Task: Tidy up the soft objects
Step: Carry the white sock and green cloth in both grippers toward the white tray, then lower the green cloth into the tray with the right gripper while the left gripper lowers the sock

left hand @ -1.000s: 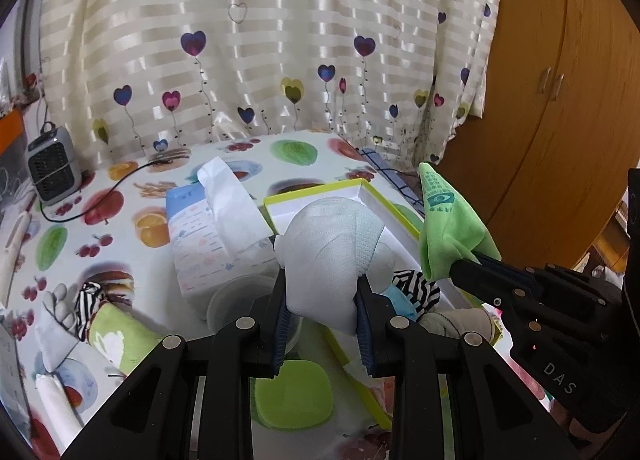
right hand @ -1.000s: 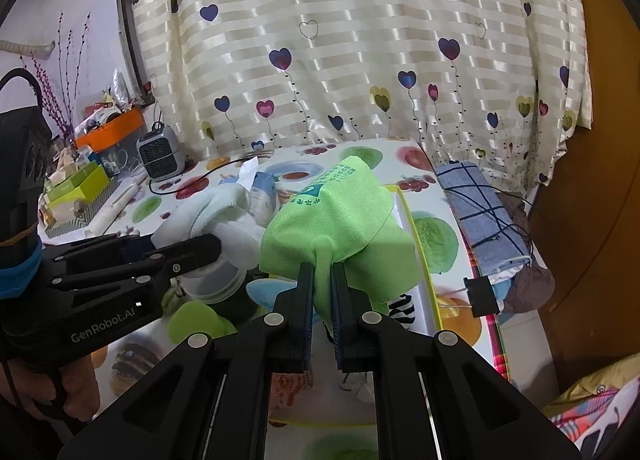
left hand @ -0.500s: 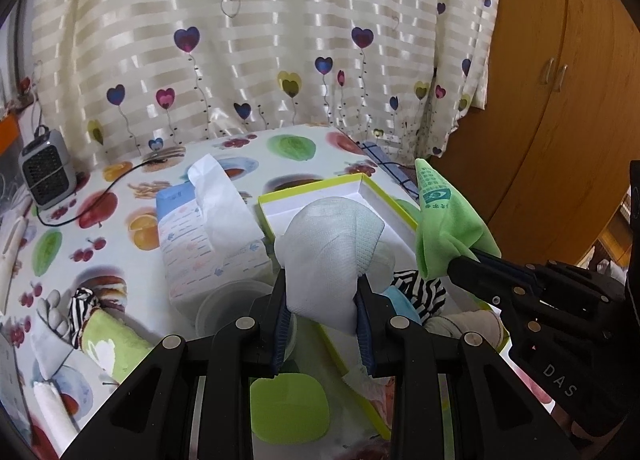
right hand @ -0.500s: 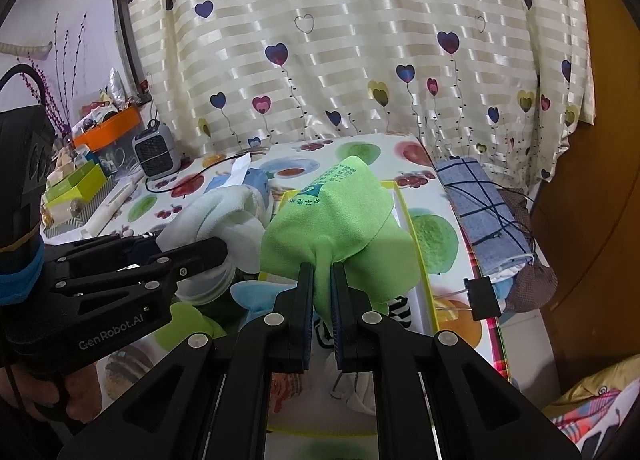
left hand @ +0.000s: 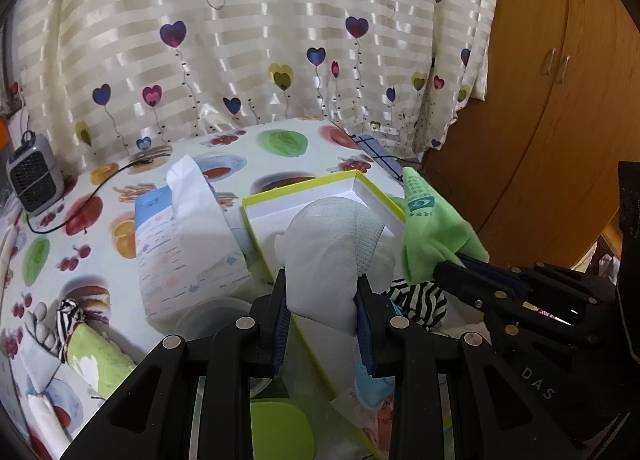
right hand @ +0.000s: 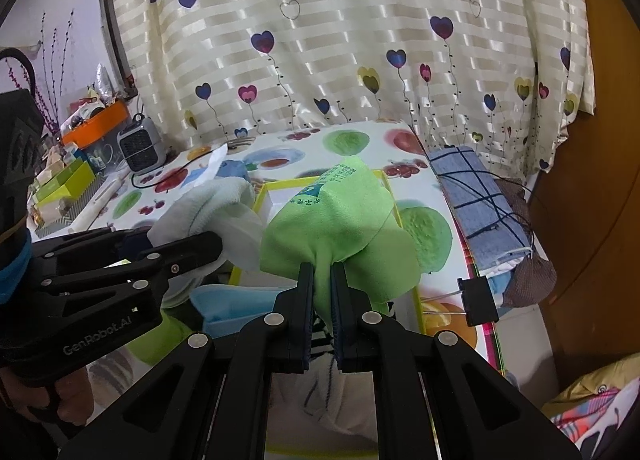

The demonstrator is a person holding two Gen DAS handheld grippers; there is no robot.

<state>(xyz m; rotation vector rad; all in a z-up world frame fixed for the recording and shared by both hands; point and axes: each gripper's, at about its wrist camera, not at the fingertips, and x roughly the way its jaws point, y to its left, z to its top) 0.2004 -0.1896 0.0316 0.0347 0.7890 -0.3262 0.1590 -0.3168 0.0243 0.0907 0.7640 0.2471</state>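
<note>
Left wrist view: I read my left gripper (left hand: 322,310) as pinching a bunched white waffle-knit cloth (left hand: 330,248) between its blue-padded black fingers (left hand: 280,314), the fabric bulging upward in a rounded dome with a fine ribbed weave on its right side. This cloth is held above the near end of a shallow rectangular cardboard box with a yellow-green rim and white interior (left hand: 320,196), which rests on a glossy fruit-printed tablecloth (left hand: 280,144). My right gripper (left hand: 460,264) enters from the right and is clamped on a smooth lime-green microfibre cloth with a printed logo (left hand: 430,228), its pointed corner standing upright just beside the box's right wall. A zebra-striped fabric piece (left hand: 420,296) lies below the green cloth. Left of the box stands a soft plastic tissue pack in pale blue and white (left hand: 180,244) with a crumpled tissue protruding; a rolled green-and-striped towel (left hand: 88,344) lies near the left edge, and a small grey grilled fan heater (left hand: 34,180) sits at the far left. Right wrist view: my right gripper (right hand: 322,292) has its jaws nearly together on a narrow gather of the green cloth (right hand: 340,220), which fans out wide above the box. A folded blue plaid fabric (right hand: 476,192) lies along the right table edge, and a black binder clip (right hand: 478,300) is fixed to that edge.
</note>
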